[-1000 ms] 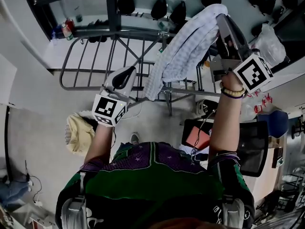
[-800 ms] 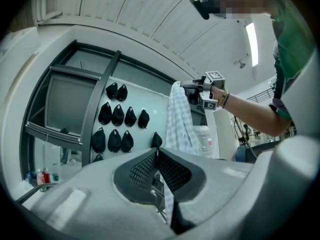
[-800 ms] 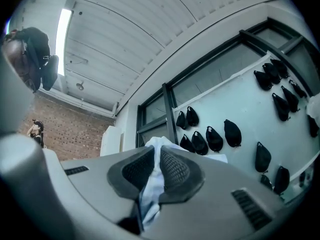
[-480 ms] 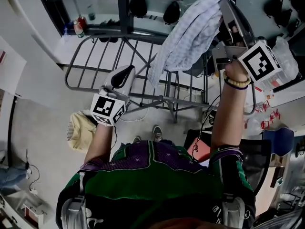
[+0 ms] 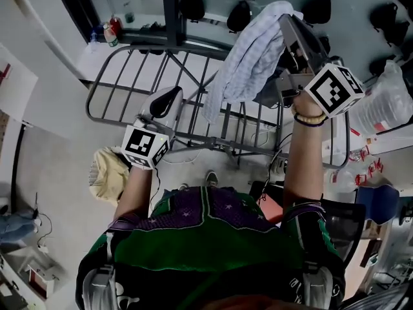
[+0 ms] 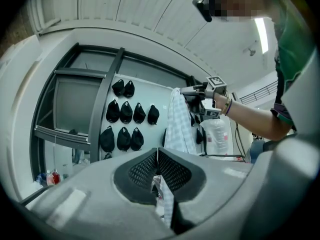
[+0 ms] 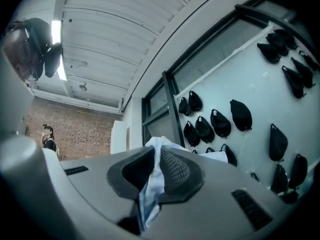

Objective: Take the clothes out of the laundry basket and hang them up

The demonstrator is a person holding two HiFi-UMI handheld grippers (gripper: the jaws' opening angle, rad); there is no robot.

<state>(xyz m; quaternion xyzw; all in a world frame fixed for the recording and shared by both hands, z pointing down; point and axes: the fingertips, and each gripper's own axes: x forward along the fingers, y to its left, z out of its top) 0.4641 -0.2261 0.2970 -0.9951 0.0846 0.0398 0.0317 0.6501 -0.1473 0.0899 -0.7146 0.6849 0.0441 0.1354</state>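
Swinging in over the grey metal drying rack (image 5: 110, 120) since a second ago, the right gripper (image 5: 288, 23) is clamping its fingers on the pale checked cotton garment (image 5: 253, 60), which is hanging lengthwise above the rack's far rails; the left gripper (image 5: 169, 99), fingers pressed together, is hovering over its near rails

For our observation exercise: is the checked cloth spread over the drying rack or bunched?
Bunched. The checked cloth hangs in folds from the right gripper, jaws pinching it, above the drying rack.
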